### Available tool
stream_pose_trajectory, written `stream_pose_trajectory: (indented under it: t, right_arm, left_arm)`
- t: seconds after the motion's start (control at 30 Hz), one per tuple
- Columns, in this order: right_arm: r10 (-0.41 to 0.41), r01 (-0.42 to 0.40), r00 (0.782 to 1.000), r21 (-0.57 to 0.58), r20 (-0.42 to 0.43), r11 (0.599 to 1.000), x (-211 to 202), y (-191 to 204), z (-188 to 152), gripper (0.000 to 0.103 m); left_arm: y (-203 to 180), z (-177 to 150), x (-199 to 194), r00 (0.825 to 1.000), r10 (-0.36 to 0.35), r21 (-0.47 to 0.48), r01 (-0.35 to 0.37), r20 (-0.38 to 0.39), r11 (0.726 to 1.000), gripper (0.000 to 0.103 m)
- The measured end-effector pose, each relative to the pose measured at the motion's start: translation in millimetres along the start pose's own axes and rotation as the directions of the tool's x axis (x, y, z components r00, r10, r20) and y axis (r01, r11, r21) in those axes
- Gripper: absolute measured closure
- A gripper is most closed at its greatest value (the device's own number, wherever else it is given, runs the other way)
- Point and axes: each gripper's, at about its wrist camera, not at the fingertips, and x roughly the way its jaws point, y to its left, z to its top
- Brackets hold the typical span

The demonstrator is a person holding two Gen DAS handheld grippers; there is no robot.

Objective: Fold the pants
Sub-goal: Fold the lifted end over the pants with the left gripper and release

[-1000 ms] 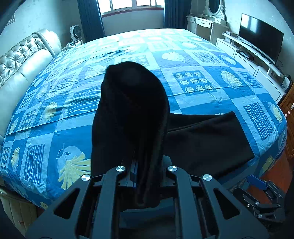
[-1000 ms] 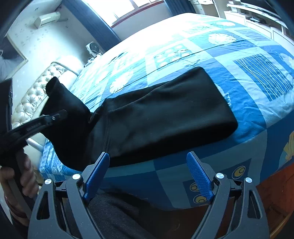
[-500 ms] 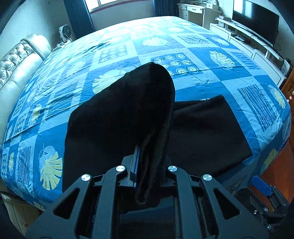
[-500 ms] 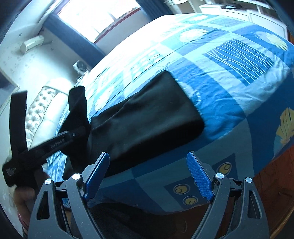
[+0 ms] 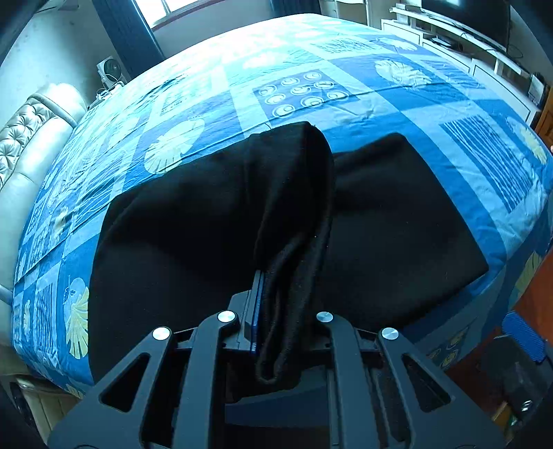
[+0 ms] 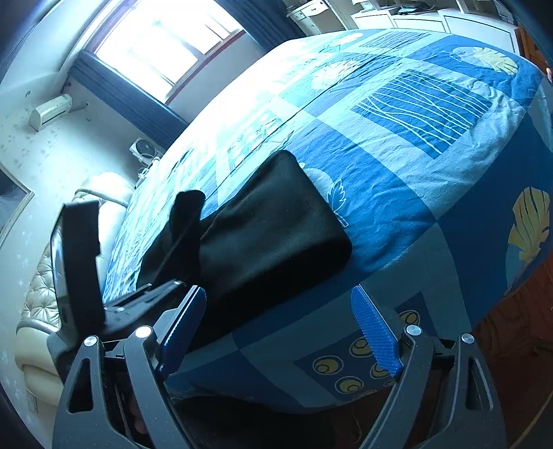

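The left tool (image 5: 276, 311) is clenched on a bunched end of the black pants (image 5: 397, 224), and the pinched cloth rises from its jaws in a hump above the rest of the garment. From the right wrist view, that tool (image 6: 152, 293) sits at the near-left edge of the pants (image 6: 276, 235) with the lifted fold standing up just past it. The right tool (image 6: 283, 331) is released, its blue pads (image 6: 376, 331) wide apart and nothing between them; it hangs off the near edge of the bed (image 6: 414, 138), just short of the pants.

The pants lie flat along the near edge of the bed (image 5: 311, 86), spread to both sides of the held hump, on a blue patterned cover. Beyond the pants the cover is bare up to a window (image 6: 155, 45). A padded headboard (image 5: 31, 138) stands at the left end of the bed, and a white cabinet (image 5: 466, 55) with a TV (image 5: 466, 17) runs along its far-right side.
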Motion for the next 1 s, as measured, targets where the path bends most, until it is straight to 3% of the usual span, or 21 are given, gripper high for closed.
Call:
stream_pose_trajectory:
  t: [0.37, 0.53, 0.63, 0.7, 0.77, 0.9, 1.0]
  right_arm:
    - [-0.037, 0.037, 0.998, 0.018, 0.044, 0.999, -13, -11, 11, 0.018]
    - [-0.052, 0.05, 0.996, 0.029, 0.072, 0.998, -22, -15, 20, 0.018]
    - [-0.06, 0.057, 0.995, 0.037, 0.08, 0.998, -26, -16, 25, 0.018]
    - [-0.066, 0.063, 0.994, 0.037, 0.085, 0.997, -28, -16, 27, 0.018]
    - [-0.071, 0.068, 0.994, 0.033, 0.088, 0.997, -30, -16, 29, 0.018]
    - [-0.074, 0.071, 0.994, 0.032, 0.083, 0.997, -31, -17, 33, 0.018]
    - [-0.067, 0.066, 0.995, 0.021, 0.069, 0.998, -30, -14, 33, 0.018]
  left_arm:
    - [-22, -6, 10, 0.997, 0.074, 0.075, -0.075, 0.024, 0.994, 0.09]
    - [-21, -6, 0, 0.998, 0.05, 0.068, -0.053, 0.039, 0.996, 0.084]
    - [-23, -6, -13, 0.997, 0.031, 0.069, -0.036, 0.069, 0.997, 0.067]
    - [-25, -8, -23, 0.995, 0.016, 0.067, -0.022, 0.096, 0.997, 0.044]
    - [-26, -8, -36, 0.991, -0.001, 0.068, -0.008, 0.134, 0.998, 0.033]
    - [-22, -9, -56, 0.984, -0.014, 0.071, 0.001, 0.179, 0.997, 0.017]
    - [-10, -9, -69, 0.981, -0.028, 0.057, 0.018, 0.193, 0.998, 0.012]
